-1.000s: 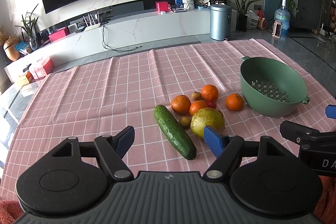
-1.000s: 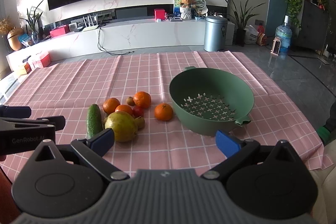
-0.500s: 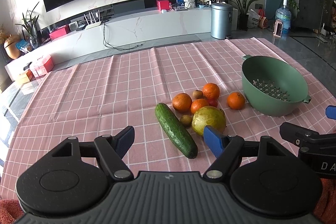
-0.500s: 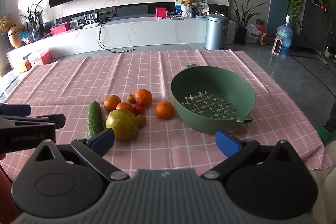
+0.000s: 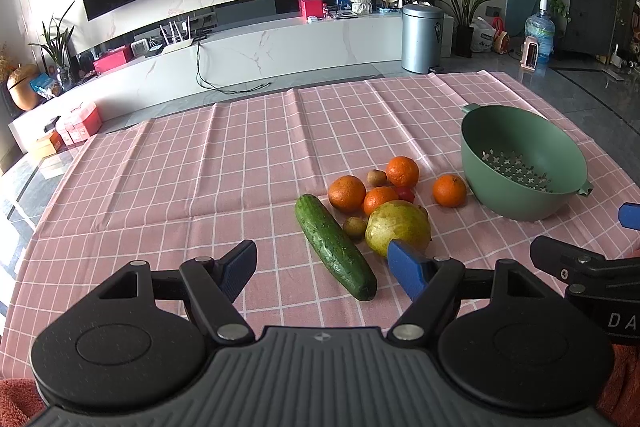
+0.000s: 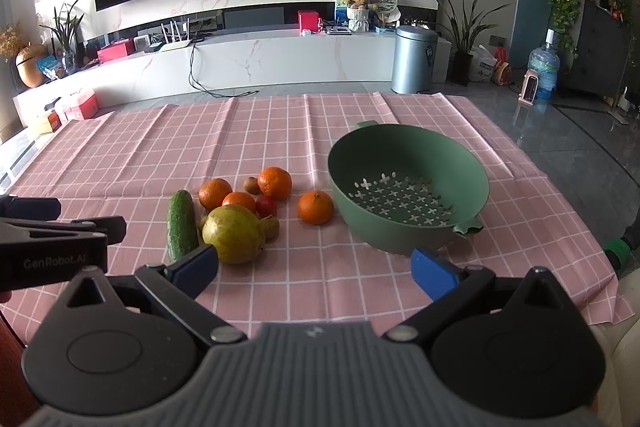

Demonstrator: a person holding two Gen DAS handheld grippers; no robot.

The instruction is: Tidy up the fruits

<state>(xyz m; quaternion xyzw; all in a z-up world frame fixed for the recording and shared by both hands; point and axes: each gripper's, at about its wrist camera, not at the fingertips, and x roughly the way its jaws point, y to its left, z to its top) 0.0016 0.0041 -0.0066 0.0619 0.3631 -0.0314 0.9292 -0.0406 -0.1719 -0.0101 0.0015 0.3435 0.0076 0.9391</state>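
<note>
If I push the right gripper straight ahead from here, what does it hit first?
Probably bare tablecloth first; the open right gripper aims between the big yellow-green fruit and the green colander. Farther on sits the lone orange, though depth is unclear.

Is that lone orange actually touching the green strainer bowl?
Apart. In the right wrist view a strip of pink cloth shows between the lone orange and the green strainer bowl.

On the surface (image 6: 120, 155), the colander (image 6: 408, 187) stands at 3 o'clock of the fruit cluster. One orange (image 6: 315, 207) lies apart, between cluster and colander. The cucumber (image 6: 182, 225) lies at 9 o'clock of the pear (image 6: 233, 235), with three oranges (image 6: 274, 183) at 12 o'clock behind it.
</note>
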